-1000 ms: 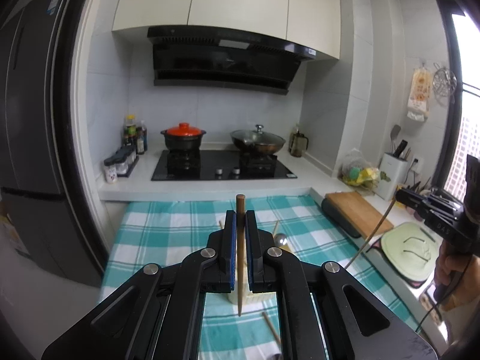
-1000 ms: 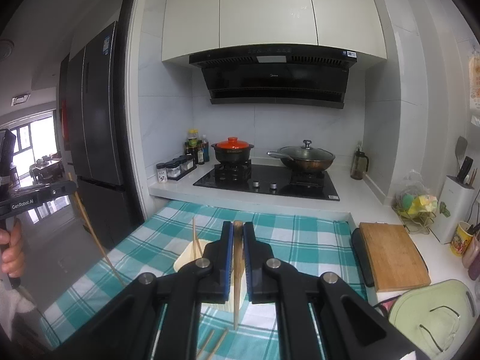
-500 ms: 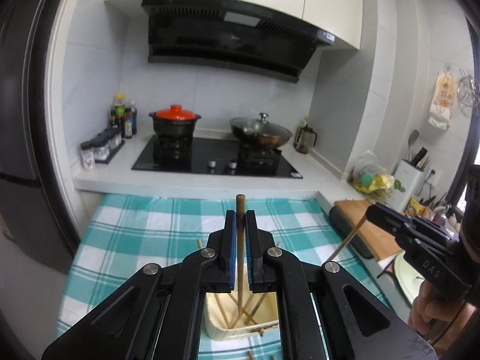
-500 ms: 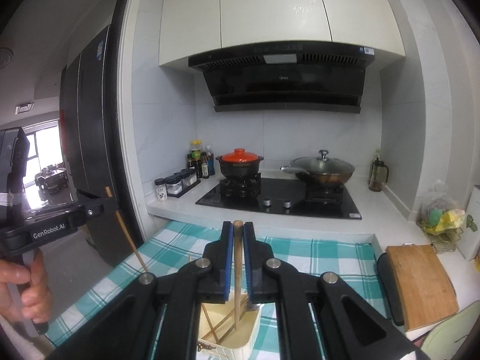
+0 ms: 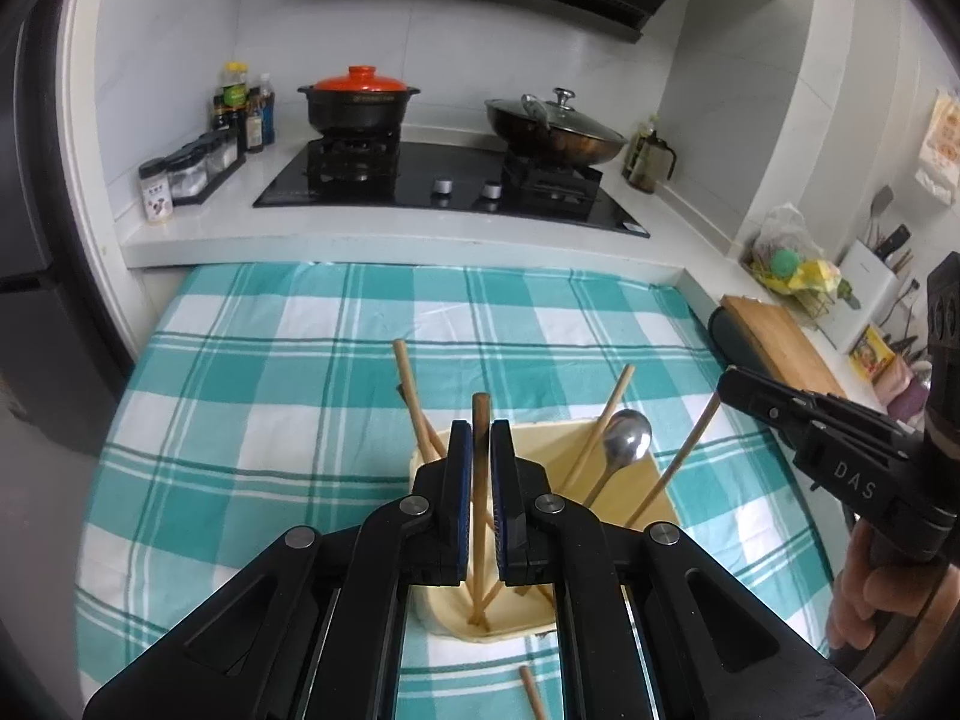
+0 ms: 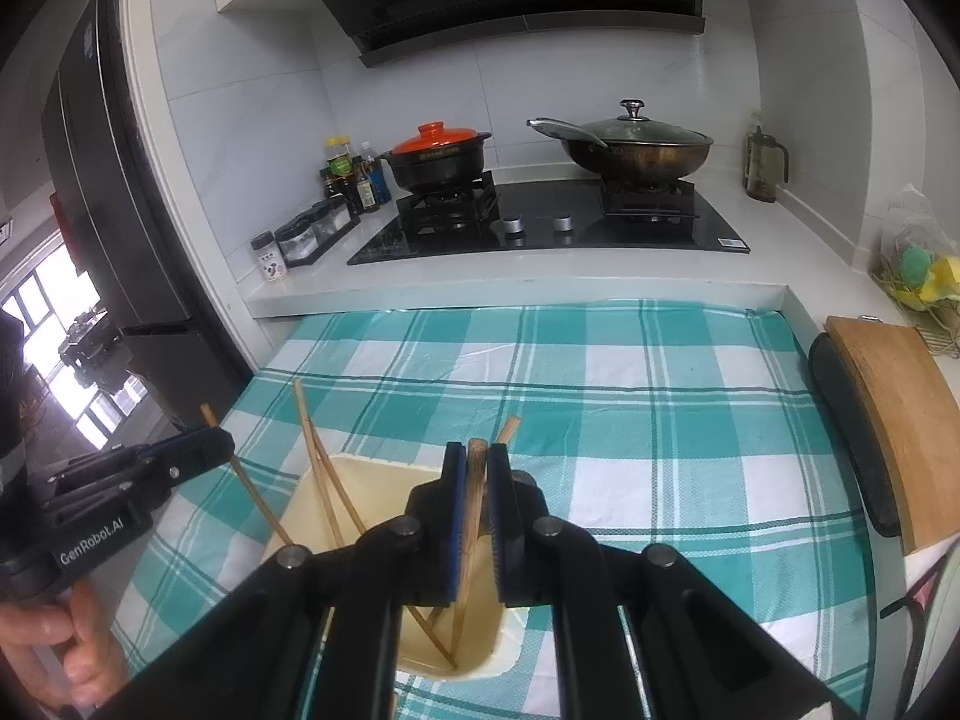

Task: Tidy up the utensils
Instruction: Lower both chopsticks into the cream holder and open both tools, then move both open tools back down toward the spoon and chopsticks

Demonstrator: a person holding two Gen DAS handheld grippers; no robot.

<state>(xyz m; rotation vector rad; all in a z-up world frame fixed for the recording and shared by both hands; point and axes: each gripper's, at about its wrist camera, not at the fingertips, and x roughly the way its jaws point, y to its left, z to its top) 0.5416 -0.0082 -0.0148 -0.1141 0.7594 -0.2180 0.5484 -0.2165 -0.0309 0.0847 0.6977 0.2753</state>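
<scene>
Only our left wrist view shows the spoon (image 5: 624, 441) in the cream holder (image 5: 651, 495). Both grippers, left gripper (image 5: 478, 462) and right gripper (image 6: 475, 483), tilt downward over it, each clamping a chopstick.

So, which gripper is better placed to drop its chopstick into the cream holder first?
Left, marginally. The left gripper has its chopstick tip already at the holder floor; the right gripper's tip looks just short.

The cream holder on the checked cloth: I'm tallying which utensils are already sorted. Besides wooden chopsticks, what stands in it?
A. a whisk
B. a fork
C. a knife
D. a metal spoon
D: in the left wrist view a metal spoon leans inside the cream holder among the chopsticks, its bowl sticking up above the rim; no fork, knife or whisk shows there.
</scene>
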